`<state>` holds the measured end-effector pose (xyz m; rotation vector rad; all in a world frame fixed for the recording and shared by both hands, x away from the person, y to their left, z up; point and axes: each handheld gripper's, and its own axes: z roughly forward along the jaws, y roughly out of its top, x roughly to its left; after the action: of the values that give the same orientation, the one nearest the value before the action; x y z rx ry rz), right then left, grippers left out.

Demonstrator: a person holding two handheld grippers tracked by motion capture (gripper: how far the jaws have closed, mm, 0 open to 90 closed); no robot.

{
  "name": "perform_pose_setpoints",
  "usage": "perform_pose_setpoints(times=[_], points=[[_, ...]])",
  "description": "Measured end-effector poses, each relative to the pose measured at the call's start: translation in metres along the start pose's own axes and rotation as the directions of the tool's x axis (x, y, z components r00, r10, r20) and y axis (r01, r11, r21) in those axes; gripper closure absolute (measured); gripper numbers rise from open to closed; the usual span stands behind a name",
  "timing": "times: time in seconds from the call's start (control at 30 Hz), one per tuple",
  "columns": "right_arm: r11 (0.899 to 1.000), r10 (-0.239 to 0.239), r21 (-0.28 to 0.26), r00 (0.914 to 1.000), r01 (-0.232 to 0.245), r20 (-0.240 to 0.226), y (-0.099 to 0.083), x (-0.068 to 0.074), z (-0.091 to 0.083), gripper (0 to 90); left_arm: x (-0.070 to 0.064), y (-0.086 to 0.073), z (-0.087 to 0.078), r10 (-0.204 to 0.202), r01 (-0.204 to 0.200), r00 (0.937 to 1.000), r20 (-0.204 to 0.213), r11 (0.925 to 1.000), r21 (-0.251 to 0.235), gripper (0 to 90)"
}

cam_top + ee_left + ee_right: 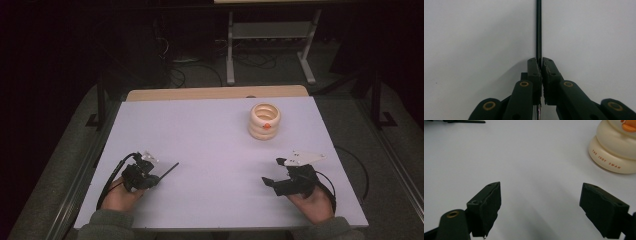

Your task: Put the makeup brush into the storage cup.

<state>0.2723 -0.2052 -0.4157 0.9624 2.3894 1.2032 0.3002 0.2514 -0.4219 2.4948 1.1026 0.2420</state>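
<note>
A thin black pen [169, 171] sticks out from my left gripper [150, 178], pointing toward the table's middle. In the left gripper view the jaws are shut on the pen [538, 30], whose shaft runs straight up from between them; my left gripper [540, 65] rests low over the white table. My right gripper [274, 172] stands open near the front right, nothing between its jaws; in the right gripper view my right gripper [540, 202] shows the wide gap. A cream ringed cup with an orange duck beak [264, 121] stands upright at the back right, and the cup [616, 147] is ahead and right of those jaws.
The white table [210, 145] has a wooden strip [215, 93] along its far edge. Beyond it, a desk frame [270, 40] and cables sit on the dark floor. The person's hands and grey sleeves enter at the front edge.
</note>
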Motion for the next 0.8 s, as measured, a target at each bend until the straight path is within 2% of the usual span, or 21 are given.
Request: perform_pose_setpoints(times=[0.33, 0.43, 0.67, 0.8], points=[[1.000, -0.009, 0.001, 0.9999, 0.009, -0.005, 0.0005, 0.0008, 0.0004, 16.6, -0.0018, 0.0069, 0.0019, -0.012, 0.012, 0.9999, -0.009, 0.9987, 0.050, 84.7], [1.000, -0.009, 0.000, 0.9999, 0.009, -0.005, 0.0004, 0.0009, 0.0004, 16.5, -0.0014, 0.0092, 0.0020, -0.001, 0.002, 0.9999, -0.012, 0.9976, 0.069, 85.8], [1.000, -0.010, 0.000, 0.9999, 0.010, -0.004, 0.0003, 0.0009, -0.0001, 16.5, 0.0003, 0.0038, 0.0003, 0.020, -0.020, 0.9998, -0.001, 0.9995, 0.025, 86.2], [1.000, -0.004, 0.004, 1.0000, 0.004, 0.000, 0.0000, -0.0001, 0.0002, 16.5, -0.0002, 0.0047, -0.0010, 0.037, -0.037, 0.9991, -0.019, 0.9991, 0.021, 86.2]])
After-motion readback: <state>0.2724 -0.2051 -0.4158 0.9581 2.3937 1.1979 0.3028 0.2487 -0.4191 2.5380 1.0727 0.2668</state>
